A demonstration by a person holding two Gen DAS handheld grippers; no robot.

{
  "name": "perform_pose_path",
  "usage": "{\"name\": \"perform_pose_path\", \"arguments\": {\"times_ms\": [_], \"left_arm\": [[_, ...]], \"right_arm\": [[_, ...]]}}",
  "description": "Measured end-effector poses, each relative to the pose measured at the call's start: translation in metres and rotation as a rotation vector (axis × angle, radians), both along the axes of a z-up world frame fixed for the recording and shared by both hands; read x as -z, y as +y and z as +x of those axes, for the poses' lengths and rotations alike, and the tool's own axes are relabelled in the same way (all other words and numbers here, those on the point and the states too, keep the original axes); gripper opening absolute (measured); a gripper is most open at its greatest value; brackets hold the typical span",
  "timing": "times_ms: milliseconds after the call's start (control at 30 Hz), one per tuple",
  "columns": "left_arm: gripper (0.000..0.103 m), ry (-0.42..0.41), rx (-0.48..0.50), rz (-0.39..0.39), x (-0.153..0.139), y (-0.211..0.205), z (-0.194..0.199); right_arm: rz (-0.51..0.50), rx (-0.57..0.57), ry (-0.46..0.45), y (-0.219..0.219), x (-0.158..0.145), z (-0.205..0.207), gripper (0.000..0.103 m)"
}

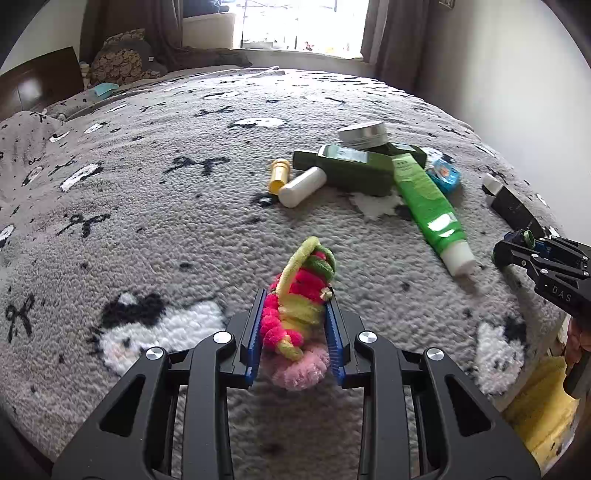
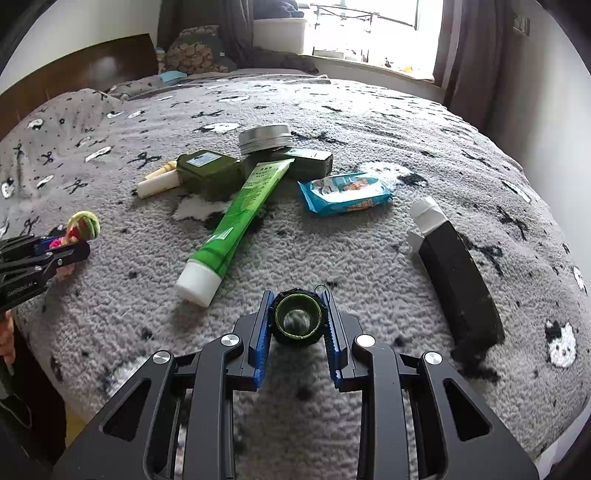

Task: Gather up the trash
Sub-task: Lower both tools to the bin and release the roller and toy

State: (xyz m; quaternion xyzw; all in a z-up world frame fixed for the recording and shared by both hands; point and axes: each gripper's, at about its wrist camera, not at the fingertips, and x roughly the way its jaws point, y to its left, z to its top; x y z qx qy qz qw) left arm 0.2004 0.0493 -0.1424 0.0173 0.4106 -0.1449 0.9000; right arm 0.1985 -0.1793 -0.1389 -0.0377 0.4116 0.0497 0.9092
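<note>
Left wrist view gives me the left claw (image 1: 295, 317) pinching a bundle of fuzzy hair ties (image 1: 299, 295) (pink, yellow and green) between its blue pads, lifted above the bed (image 1: 147, 221). In the right wrist view my right claw (image 2: 297, 321) is clamped on a small dark ring-shaped cap with a green inner rim (image 2: 297, 318); I can see blanket straight through its hole. As for containers, a round silver tin (image 2: 265, 137) with its lid on rests against two dark green boxes (image 2: 208, 173); I cannot see inside any of them. A green tube with a white cap (image 2: 236, 221) lies slantwise, its flat end against the boxes, a blue snack packet (image 2: 345, 194) is just beside it, and a white stick and a yellow one (image 1: 301, 184) lie touching to the left of the boxes. A black box with a white end (image 2: 454, 273) lies apart on the right. The bed wears a grey fleecy blanket with bows and cat faces; beyond are a dark headboard, curtains and a bright, washed-out window (image 1: 303, 26). Something yellow (image 1: 543, 413) at the bed's edge is cut off.
</note>
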Motion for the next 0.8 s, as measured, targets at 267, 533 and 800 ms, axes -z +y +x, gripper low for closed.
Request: {"name": "perform_pose_path", "arguments": {"times_ms": [267, 533, 800], "left_arm": [[0.028, -0.04, 0.046, -0.013, -0.018, -0.026, -0.057], [0.028, -0.077, 0.078, -0.027, -0.03, -0.046, -0.11], [0.028, -0.079, 0.114, -0.031, -0.024, -0.059, -0.159]], "right_arm": [[0.035, 0.02, -0.06, -0.017, -0.026, -0.06, 0.027], [0.063, 0.008, -0.113, -0.023, -0.045, -0.115, 0.027], [0.08, -0.054, -0.103, -0.017, -0.042, -0.158, 0.027]]}}
